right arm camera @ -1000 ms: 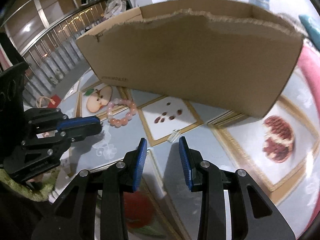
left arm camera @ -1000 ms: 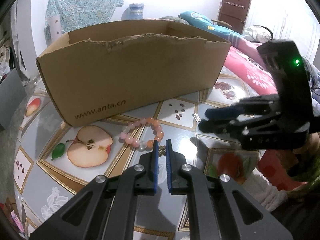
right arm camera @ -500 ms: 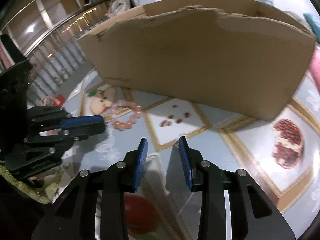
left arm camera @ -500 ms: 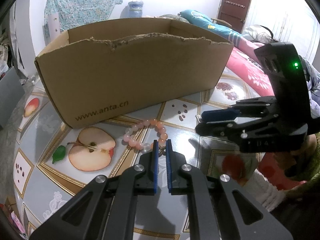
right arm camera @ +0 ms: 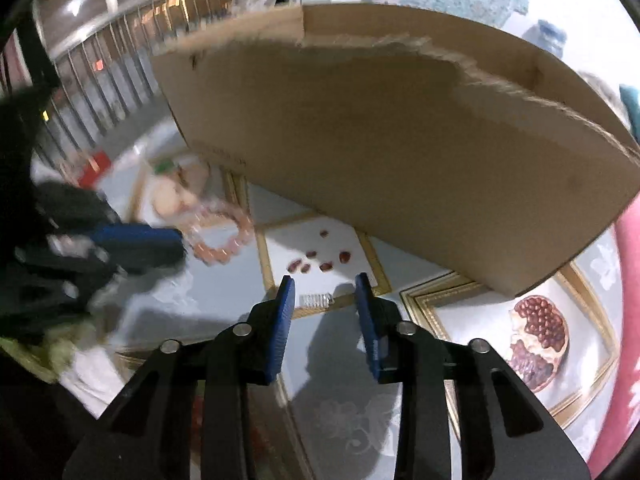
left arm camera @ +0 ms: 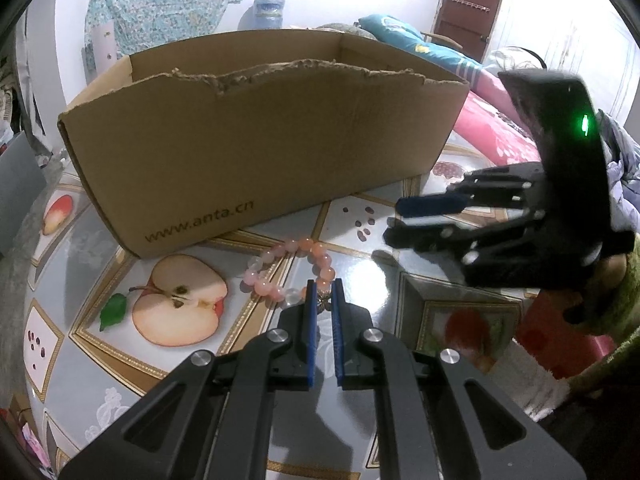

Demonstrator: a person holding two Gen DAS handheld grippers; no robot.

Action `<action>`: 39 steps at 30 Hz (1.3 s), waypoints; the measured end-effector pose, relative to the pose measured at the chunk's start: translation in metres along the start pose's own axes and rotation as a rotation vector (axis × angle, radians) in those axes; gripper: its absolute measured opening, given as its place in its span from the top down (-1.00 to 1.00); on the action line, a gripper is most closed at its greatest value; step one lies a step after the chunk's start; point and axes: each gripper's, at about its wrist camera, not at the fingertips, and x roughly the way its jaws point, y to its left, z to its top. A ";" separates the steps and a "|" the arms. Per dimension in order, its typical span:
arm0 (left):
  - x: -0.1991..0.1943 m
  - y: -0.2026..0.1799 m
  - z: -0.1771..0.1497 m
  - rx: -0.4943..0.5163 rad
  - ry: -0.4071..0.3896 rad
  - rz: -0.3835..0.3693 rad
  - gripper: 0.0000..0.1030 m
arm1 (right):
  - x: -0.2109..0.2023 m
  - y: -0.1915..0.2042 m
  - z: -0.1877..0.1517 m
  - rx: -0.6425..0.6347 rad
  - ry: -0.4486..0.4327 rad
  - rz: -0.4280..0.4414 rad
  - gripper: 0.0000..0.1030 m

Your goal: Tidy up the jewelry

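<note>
On the table (left arm camera: 360,280), whose cloth is printed with fruit, a halved apple picture (left arm camera: 178,300) lies at the left. Just right of it rests the pink beaded bracelet (left arm camera: 290,272), in front of the torn cardboard box (left arm camera: 260,152). The left gripper (left arm camera: 323,294) has its blue fingers (left arm camera: 309,312) pressed together on the bracelet's small gold charm (left arm camera: 323,300), at the near edge of the loop. Further right, the right gripper (right arm camera: 325,300) has just been closing; its fingers (right arm camera: 285,308) stand partly apart on either side of a small clear hair clip (right arm camera: 317,300) lying on the table, not pressing it. A pomegranate picture (right arm camera: 538,344) lies at the far right.
</note>
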 end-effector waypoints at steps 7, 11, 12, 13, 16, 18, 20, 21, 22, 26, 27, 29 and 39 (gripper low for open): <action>0.005 0.000 0.003 0.004 0.009 -0.003 0.88 | 0.002 0.007 0.002 -0.025 0.009 -0.012 0.73; 0.006 0.000 0.005 0.000 0.005 -0.007 0.88 | 0.002 0.004 0.003 -0.001 0.017 0.006 0.74; 0.006 0.000 0.005 0.000 0.005 -0.007 0.88 | 0.002 0.004 0.004 0.000 0.018 0.006 0.74; 0.006 0.000 0.004 0.000 0.006 -0.008 0.88 | 0.002 0.003 0.004 0.001 0.018 0.007 0.74; 0.005 0.000 0.003 0.001 0.004 -0.011 0.88 | 0.001 0.001 0.005 0.012 0.020 0.011 0.74; 0.003 0.001 0.003 0.001 0.001 -0.011 0.88 | -0.001 0.001 0.004 0.021 0.019 0.013 0.74; 0.001 0.002 0.004 0.001 -0.004 -0.013 0.88 | -0.004 0.000 0.005 0.028 0.013 0.014 0.74; 0.000 0.002 0.005 0.001 -0.008 -0.015 0.88 | -0.008 0.000 0.005 0.030 0.006 0.011 0.74; -0.002 0.003 0.005 0.003 -0.012 -0.016 0.88 | -0.011 0.000 0.006 0.030 -0.001 0.009 0.74; -0.018 0.000 0.013 0.033 -0.051 -0.017 0.88 | -0.037 0.001 0.013 0.031 -0.061 0.000 0.74; -0.022 0.000 0.016 0.035 -0.064 -0.023 0.88 | -0.047 0.002 0.016 0.035 -0.085 -0.001 0.74; -0.036 0.001 0.025 0.036 -0.101 -0.043 0.88 | -0.063 0.001 0.021 0.045 -0.128 0.005 0.74; -0.074 0.006 0.100 0.122 -0.232 -0.115 0.88 | -0.098 -0.043 0.089 0.139 -0.253 0.048 0.74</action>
